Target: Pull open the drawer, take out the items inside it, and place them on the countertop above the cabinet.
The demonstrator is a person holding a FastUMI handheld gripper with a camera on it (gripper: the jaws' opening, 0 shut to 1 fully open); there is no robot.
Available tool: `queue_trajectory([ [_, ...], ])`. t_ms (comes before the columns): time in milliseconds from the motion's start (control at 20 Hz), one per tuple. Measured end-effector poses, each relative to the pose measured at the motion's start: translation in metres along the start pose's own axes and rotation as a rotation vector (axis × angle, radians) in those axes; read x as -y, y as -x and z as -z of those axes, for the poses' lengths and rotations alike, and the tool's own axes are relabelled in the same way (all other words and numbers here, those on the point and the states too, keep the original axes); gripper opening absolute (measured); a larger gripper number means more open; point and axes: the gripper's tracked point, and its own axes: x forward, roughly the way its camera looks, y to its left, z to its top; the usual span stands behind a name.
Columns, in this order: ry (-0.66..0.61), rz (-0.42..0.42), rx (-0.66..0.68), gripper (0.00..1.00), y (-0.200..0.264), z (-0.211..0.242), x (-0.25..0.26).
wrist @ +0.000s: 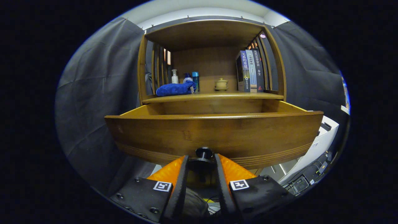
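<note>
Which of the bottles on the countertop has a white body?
The pump bottle, the one farthest from the books. The other two bottles beside it are blue. The gripper grips the drawer knob.

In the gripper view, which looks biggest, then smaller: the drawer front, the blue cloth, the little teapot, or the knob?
1. Drawer front, though it is nearest the camera.
2. Blue cloth.
3. Knob and teapot look alike; the knob sits between the gripper fingers.

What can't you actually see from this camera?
- Inside of the open drawer: its tall front panel hides any contents.
- Drawer knob, between the gripper fingers: whether both press it is unclear.
- Small bottles behind the blue cloth: too small to identify.
</note>
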Motion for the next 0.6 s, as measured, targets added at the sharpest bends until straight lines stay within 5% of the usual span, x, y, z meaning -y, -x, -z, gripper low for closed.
queue_trajectory([
  [100, 0.007, 0.01, 0.017, 0.55, 0.004, -0.005, 0.003],
  [500, 0.022, -0.001, 0.246, 1.0, 0.027, -0.094, 0.007],
  [600, 0.024, 0.0, 0.314, 1.0, 0.03, -0.137, 0.012],
])
